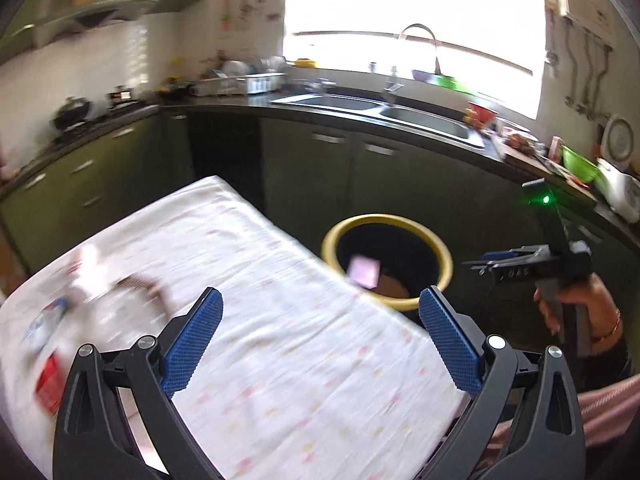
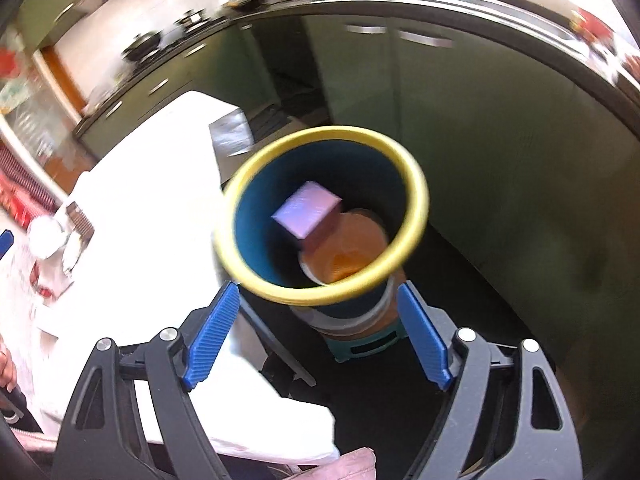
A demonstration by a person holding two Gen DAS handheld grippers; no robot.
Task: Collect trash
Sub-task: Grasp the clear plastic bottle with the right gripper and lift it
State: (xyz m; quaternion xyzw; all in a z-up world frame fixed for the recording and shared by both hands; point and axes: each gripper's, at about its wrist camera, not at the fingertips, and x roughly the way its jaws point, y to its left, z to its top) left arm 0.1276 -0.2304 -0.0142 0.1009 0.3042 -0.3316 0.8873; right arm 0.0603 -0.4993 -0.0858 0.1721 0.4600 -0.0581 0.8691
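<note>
Right hand-held gripper (image 2: 318, 334): jaws spread wide, holding nothing, poised above the bin.
Left hand-held gripper (image 1: 320, 332): wide open, empty, over the white cloth-covered desk (image 1: 280, 320).
Small lilac cardboard box (image 2: 306, 216): inside the yellow-rimmed dark blue round bin (image 2: 320, 216), seemingly mid-fall.
Remaining crumpled wrappers (image 1: 52, 336): at 9 o'clock on the desk.
Risk: the heavy motion blur suggests fast movement; a hasty reach could knock wrappers off the desk.

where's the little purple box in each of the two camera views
Left wrist: purple box sits right of centre, inside the yellow-rimmed bin, beyond the table's edge.
Right wrist: purple box sits at centre, inside the bin, above the open fingers.
Shared landmark: the bin's yellow rim.
</note>
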